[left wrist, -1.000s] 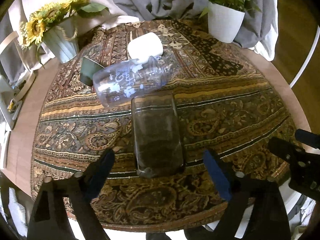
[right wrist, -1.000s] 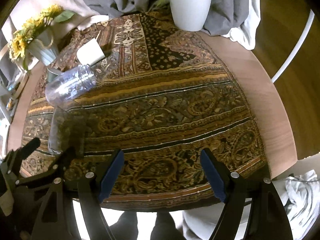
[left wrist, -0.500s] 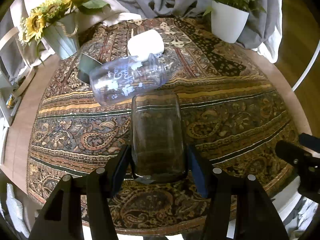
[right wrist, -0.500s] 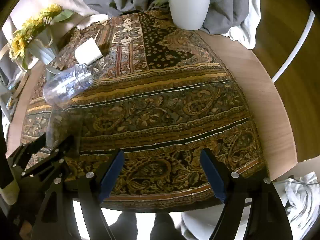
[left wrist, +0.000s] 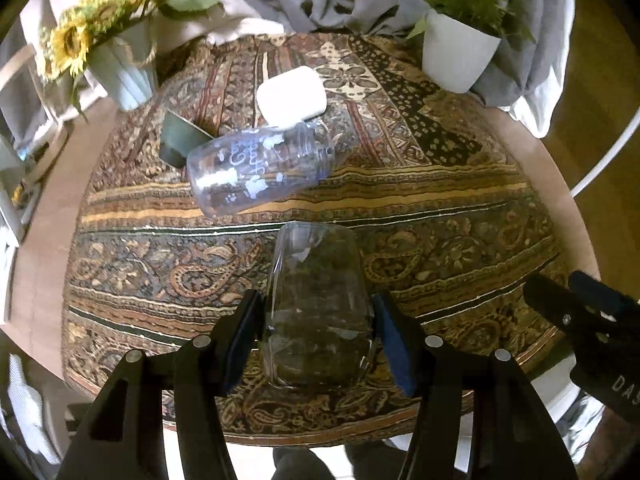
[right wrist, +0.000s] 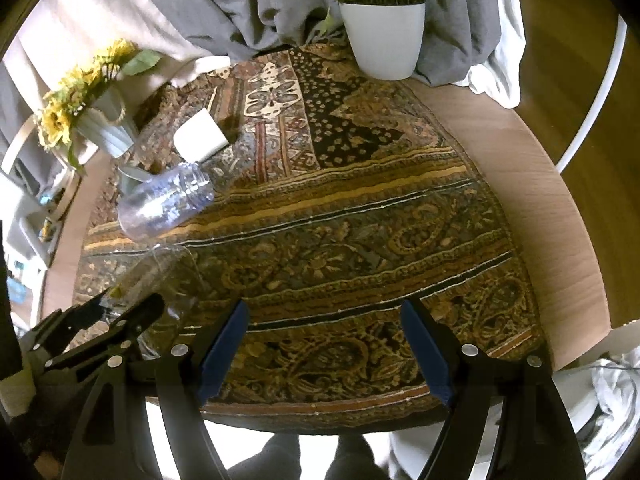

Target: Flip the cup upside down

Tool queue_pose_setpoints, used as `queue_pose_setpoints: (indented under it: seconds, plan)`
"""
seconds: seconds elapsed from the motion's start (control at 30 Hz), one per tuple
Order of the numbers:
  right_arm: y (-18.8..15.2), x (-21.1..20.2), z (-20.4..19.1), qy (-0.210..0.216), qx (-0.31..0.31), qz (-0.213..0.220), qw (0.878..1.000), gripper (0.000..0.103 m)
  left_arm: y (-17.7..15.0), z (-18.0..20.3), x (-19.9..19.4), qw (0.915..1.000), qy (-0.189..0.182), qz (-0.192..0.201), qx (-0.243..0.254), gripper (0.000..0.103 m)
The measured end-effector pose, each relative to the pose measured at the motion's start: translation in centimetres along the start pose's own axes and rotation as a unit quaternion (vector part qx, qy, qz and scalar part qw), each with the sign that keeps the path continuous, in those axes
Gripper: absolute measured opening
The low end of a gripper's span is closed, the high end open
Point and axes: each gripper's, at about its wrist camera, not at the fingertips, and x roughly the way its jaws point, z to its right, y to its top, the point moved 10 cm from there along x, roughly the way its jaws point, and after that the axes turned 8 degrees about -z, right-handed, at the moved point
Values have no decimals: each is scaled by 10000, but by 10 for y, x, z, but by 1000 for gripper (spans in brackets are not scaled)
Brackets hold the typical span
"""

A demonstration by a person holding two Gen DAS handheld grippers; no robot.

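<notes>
Cup (left wrist: 318,312), a clear glass, sits between the blue pads (left wrist: 394,344) of the left gripper (left wrist: 316,336), which is closed on its sides. In the left wrist view the cup is near the table's front edge, on the paisley cloth (left wrist: 460,240), just in front of a clear printed bottle (left wrist: 260,168) lying on its side. Beyond the bottle lies a white cup (left wrist: 291,96), also on its side, and a dark green cup (left wrist: 180,142) sits to the bottle's left. A vase of sunflowers (left wrist: 112,56) stands far left of the bottle, and a white potted plant (left wrist: 460,52) far right of it.

From the right wrist view, the cup (right wrist: 160,280) appears at lower left, below the bottle (right wrist: 166,206), with the left gripper (right wrist: 116,316) around it. The right gripper (right wrist: 324,352) is spread wide and holds nothing, over bare cloth (right wrist: 360,240) well to the right of the bottle. The potted plant (right wrist: 382,36) stands at the table's far edge.
</notes>
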Motion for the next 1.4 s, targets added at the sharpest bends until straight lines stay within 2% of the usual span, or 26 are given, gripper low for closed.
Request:
queue_pose_setpoints:
  seconds: [0.23,0.57,1.03,1.13,1.2,1.4]
  plan:
    - [16,-8,4,87,188,206,9996,78,20,1,3,9999,-24,-83,-102,57]
    - [37,-16,6,72,257,457,9986,78,50,0,12,9999,11,-9,-133,57]
    - [47,-18,7,-102,336,567,9978,78,69,2,24,9999,-51,-21,-84,57]
    - [47,-22,6,-152,347,620,9974,78,68,2,25,9998,-152,-86,-103,65]
    - [46,-26,6,-183,379,672,9969,78,69,4,19,9996,-252,-20,-104,74]
    - [45,-40,1,-219,466,824,9953,79,74,-7,-22,9984,-91,553,-69,89]
